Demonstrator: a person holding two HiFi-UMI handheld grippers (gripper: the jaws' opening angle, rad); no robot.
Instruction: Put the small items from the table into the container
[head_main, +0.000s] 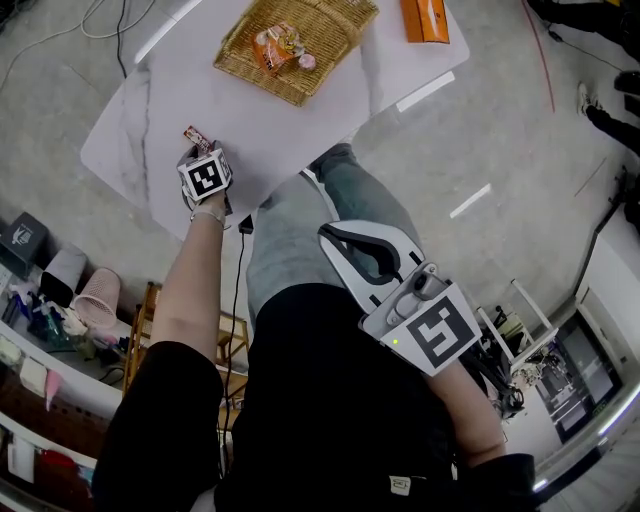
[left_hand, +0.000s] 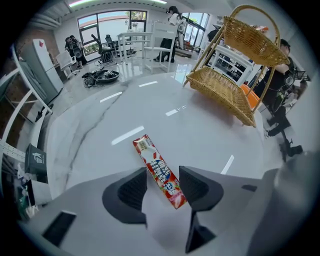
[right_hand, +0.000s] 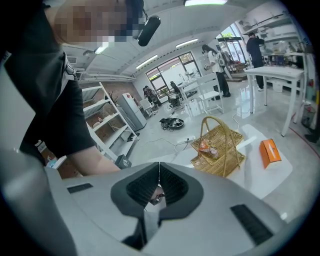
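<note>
A long red-and-white candy stick (left_hand: 159, 172) lies flat on the white marble table (head_main: 150, 110), also seen as the candy stick (head_main: 194, 135) near the table's left edge. My left gripper (left_hand: 162, 187) points steeply down over it, jaws either side of its near end; a narrow gap shows at the right pad, so it is open. In the head view the left gripper (head_main: 203, 160) sits under its marker cube. My right gripper (head_main: 335, 250) hangs off the table over the person's lap, and in its own view the right gripper (right_hand: 159, 172) is shut with nothing held.
The wicker basket (head_main: 330, 40) with a handle stands at the table's far side, holding snack packets (head_main: 280, 45); the basket (left_hand: 220, 90) lies to the upper right of the stick. An orange box (head_main: 425, 18) sits beyond it. Shelves and clutter line the floor at left.
</note>
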